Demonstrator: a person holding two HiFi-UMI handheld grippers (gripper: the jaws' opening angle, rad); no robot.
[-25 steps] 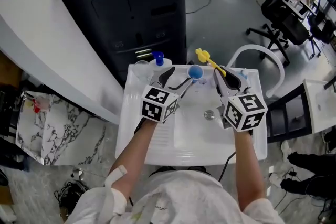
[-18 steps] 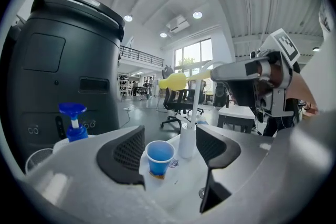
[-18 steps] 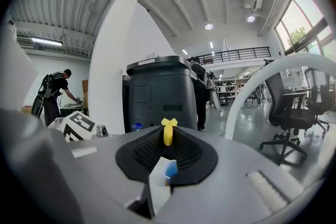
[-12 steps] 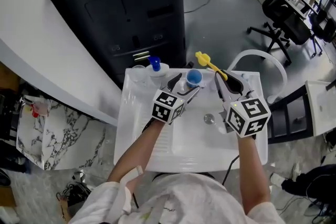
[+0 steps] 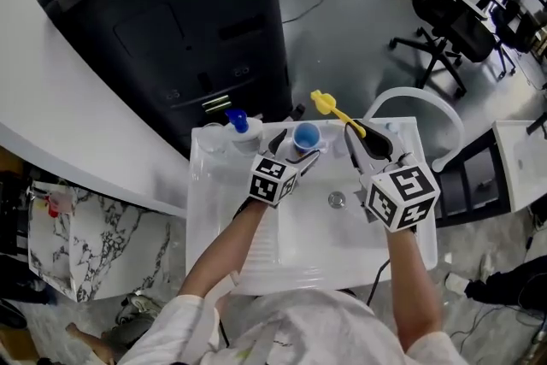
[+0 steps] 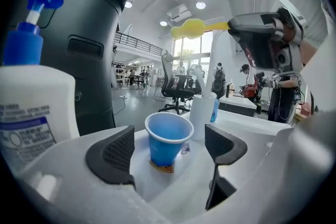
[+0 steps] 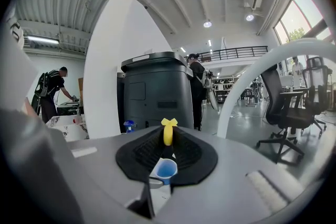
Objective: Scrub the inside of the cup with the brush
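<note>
A blue cup [image 5: 305,135] stands upright on the white sink [image 5: 256,226], near its back rim. My left gripper [image 5: 291,150] has just been opening its jaws. In the left gripper view the cup [image 6: 167,136] sits between them, with a gap to each pad [image 6: 113,157], so this gripper [image 6: 168,152] is open. My right gripper [image 5: 359,137] is shut on the handle of a yellow brush [image 5: 325,103], held just right of the cup and above it. Seen from the right gripper view, the brush [image 7: 168,132] sticks out past the jaws and the cup [image 7: 167,169] lies below.
A soap bottle with a blue pump [image 5: 237,126] stands left of the cup at the sink's back corner. A white cylinder [image 6: 202,115] stands behind the cup. The drain [image 5: 337,199] lies mid-basin. A black bin [image 5: 171,21] and a white arched pipe [image 5: 414,94] flank the back.
The left gripper has come down with the cup and spread its jaws, leaving the cup standing on the sink. The right gripper with the brush has barely shifted.
</note>
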